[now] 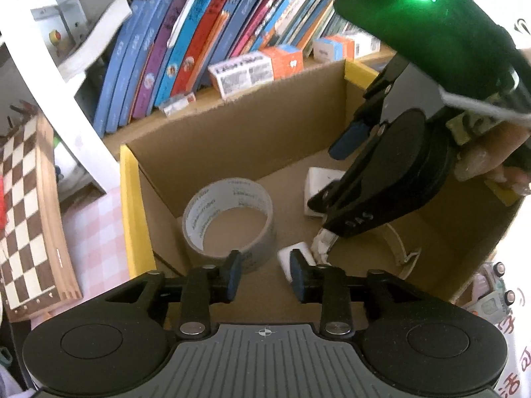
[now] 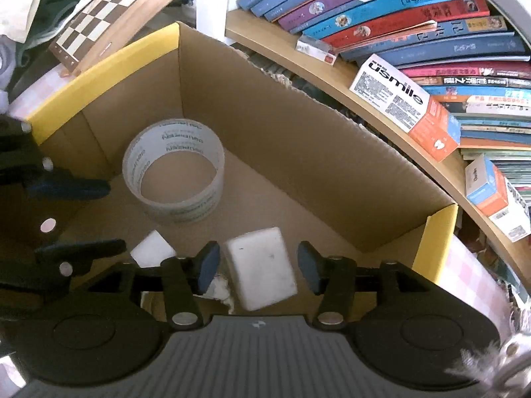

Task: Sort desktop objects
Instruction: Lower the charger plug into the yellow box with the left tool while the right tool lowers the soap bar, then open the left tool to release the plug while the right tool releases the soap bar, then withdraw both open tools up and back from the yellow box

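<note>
both my grippers over cardboard box (image 2: 298,139). right gripper (image 2: 258,267) wide, white block (image 2: 262,270) between fingers, not pinched. left gripper (image 1: 264,273) open, empty. tape roll (image 2: 174,172) inside box. either just dropped or about to pick block; cannot tell.

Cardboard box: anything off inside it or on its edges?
Yes. The cardboard box has a ragged, torn top edge on its back wall beside the bookshelf. Inside, a crumpled white scrap lies under the white block. The tape roll lies flat in the corner and looks fine.
</note>
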